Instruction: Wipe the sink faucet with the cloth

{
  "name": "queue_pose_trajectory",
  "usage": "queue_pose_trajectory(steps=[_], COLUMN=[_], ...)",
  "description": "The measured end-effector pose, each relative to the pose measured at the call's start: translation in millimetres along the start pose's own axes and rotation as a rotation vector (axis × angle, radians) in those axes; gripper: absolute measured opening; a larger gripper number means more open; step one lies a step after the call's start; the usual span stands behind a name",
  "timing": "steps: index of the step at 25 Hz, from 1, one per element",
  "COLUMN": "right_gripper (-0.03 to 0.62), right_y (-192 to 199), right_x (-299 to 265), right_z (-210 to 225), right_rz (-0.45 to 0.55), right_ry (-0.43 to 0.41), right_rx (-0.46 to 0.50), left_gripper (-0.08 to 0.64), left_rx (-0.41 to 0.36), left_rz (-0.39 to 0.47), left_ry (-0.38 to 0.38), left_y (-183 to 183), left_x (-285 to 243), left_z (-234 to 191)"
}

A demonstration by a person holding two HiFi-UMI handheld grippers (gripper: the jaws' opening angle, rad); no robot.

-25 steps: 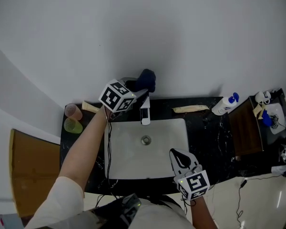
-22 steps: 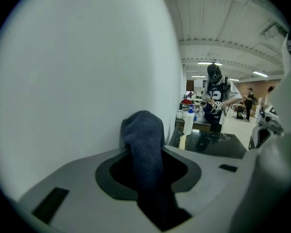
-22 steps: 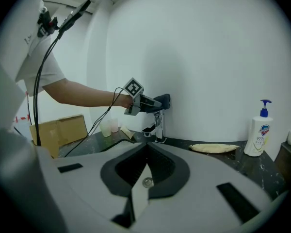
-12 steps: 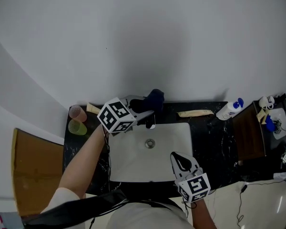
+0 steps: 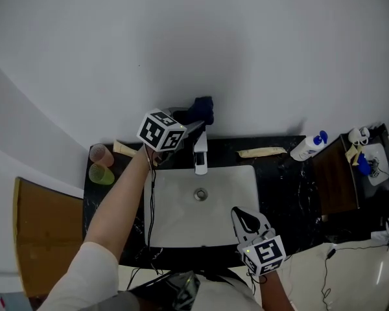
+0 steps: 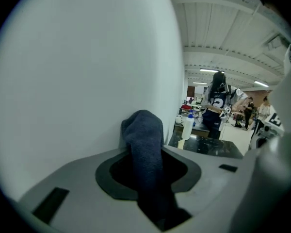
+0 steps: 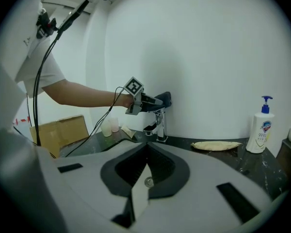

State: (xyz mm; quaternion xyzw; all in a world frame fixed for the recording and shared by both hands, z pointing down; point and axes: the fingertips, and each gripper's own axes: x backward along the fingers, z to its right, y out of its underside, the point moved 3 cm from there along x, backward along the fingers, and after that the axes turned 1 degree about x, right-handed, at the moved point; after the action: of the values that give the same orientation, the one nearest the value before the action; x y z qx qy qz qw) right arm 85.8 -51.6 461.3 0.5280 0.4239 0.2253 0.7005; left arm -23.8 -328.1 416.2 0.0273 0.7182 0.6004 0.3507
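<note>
A chrome faucet [image 5: 200, 155] stands at the back of the white sink [image 5: 236, 216]. My left gripper [image 5: 194, 121] reaches in from the left and is shut on a dark blue cloth [image 5: 200, 109]. The cloth hangs against the white wall, right over the faucet's top. In the left gripper view the cloth [image 6: 145, 149] fills the gap between the jaws and bulges out past them. From the right gripper view I see the left gripper [image 7: 153, 101], the cloth [image 7: 166, 98] and the faucet [image 7: 159, 125]. My right gripper [image 5: 246, 221] rests at the sink's front edge, shut and holding nothing.
On the black counter [image 5: 288, 186] are a white soap bottle [image 5: 308, 146] with a blue pump, a beige rag [image 5: 262, 151], another beige piece [image 5: 124, 149], and a pink cup [image 5: 100, 153] and green cup [image 5: 99, 172]. A cardboard box [image 5: 45, 232] stands to the left. A black cable [image 5: 148, 199] trails from the left gripper.
Half a second ago the left gripper and cloth were lower, toward the basin beside the faucet; now they are back up at the faucet's top by the wall. The right gripper has not moved.
</note>
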Motion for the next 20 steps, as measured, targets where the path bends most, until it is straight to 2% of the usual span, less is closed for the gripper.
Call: queue_pose_trajectory(steps=[5, 9, 11, 17, 20], right_gripper=[0.002, 0.002, 0.002, 0.002, 0.002], right_y=[-3.3, -2.2, -3.9, 1.1, 4.1], right_x=[-4.3, -5.5, -4.9, 3.8, 4.2], right_z=[-1.6, -0.5, 1.1, 4.3, 2.3], right_rz=[0.007, 0.003, 0.004, -0.003, -0.009], right_ry=[-0.01, -0.01, -0.005, 0.008, -0.002], right_rx=[0.005, 0.009, 0.015, 0.002, 0.009], left_gripper=[0.12, 0.12, 0.12, 0.121, 0.121], left_rx=[-0.077, -0.082, -0.057, -0.001, -0.001], left_rz=[-0.005, -0.006, 0.003, 0.016, 0.014], left_ry=[0.19, 0.241, 0.216, 0.002, -0.011], left_y=[19.3, 24.7, 20.0, 0.3, -0.8], left_x=[26.9, 31.9, 23.8, -3.7, -2.6], left_z=[62.7, 73.8, 60.0, 0.1, 3.3])
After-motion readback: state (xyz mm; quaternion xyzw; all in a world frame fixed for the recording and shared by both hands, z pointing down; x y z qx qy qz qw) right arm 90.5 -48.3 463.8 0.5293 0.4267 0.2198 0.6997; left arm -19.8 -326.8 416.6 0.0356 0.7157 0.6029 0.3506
